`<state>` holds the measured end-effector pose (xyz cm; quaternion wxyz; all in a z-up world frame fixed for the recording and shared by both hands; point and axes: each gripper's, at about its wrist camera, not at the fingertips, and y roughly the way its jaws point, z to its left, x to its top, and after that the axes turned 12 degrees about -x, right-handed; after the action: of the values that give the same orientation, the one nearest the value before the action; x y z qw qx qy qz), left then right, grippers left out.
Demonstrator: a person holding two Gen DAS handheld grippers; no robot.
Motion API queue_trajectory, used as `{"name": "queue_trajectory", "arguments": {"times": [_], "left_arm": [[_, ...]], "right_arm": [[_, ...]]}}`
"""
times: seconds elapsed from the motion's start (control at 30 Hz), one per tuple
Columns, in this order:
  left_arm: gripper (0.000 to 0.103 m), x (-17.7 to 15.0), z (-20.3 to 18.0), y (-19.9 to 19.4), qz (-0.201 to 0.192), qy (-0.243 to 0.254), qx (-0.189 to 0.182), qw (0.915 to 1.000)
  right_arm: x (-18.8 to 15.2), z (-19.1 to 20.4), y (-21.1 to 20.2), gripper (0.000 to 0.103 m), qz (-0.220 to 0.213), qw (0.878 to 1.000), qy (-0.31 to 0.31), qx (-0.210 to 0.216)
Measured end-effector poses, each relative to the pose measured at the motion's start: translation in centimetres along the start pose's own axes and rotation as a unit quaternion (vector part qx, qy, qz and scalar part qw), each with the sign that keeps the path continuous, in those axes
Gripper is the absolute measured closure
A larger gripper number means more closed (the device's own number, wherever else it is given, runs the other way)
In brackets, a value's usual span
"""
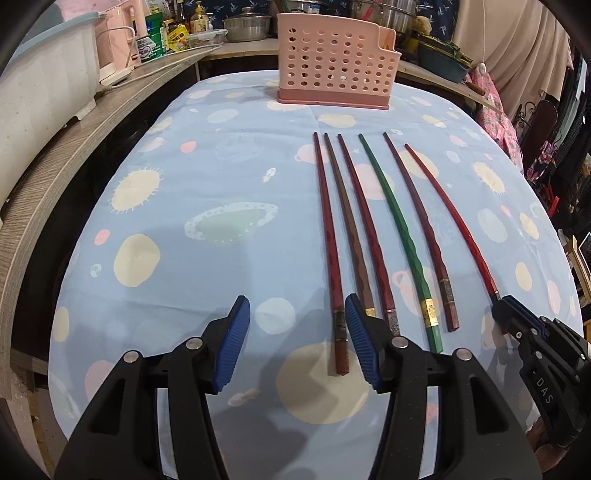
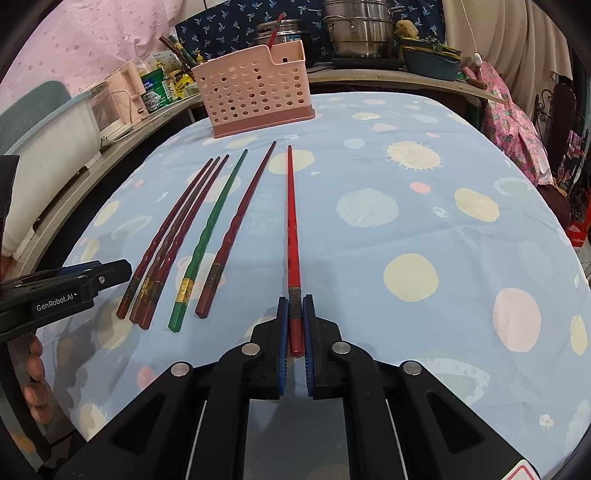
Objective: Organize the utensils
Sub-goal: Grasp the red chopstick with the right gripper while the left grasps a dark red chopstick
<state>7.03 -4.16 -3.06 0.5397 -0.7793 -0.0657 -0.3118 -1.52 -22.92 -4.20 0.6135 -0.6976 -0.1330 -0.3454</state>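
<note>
Several chopsticks lie side by side on the blue planet-print tablecloth (image 1: pixel 207 177), tips toward a pink perforated utensil basket (image 1: pixel 336 62) at the far edge. My right gripper (image 2: pixel 295 301) is shut on the thick end of the bright red chopstick (image 2: pixel 291 221), the rightmost one, which still rests along the cloth. My left gripper (image 1: pixel 297 306) stands open near the thick ends. The leftmost dark red chopstick (image 1: pixel 328 240) lies between its fingers, close to the right pad, untouched. A green chopstick (image 1: pixel 399 229) lies among the brown and dark red ones.
A wooden ledge (image 1: pixel 74 155) runs along the left with a white tub (image 1: pixel 40 85), a pink appliance and jars. Pots (image 2: pixel 358 29) and a blue dish stand behind the basket (image 2: pixel 255 96). A person's hand (image 2: pixel 33 369) holds the left gripper (image 2: pixel 122 269).
</note>
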Motion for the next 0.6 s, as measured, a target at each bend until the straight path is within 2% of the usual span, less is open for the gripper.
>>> {"name": "queue_trajectory", "arguments": {"times": [0.23,0.6], "left_arm": [[0.052,-0.42,-0.15,0.86,0.01,0.0,0.005,0.9999],[0.054,-0.78,-0.43,1.08,0.002,0.012,0.021,0.9997]], "right_arm": [[-0.08,-0.04,-0.04,0.096,-0.001,1.0,0.001,0.001],[-0.07,-0.05,-0.04,0.096,-0.001,1.0,0.002,0.001]]}}
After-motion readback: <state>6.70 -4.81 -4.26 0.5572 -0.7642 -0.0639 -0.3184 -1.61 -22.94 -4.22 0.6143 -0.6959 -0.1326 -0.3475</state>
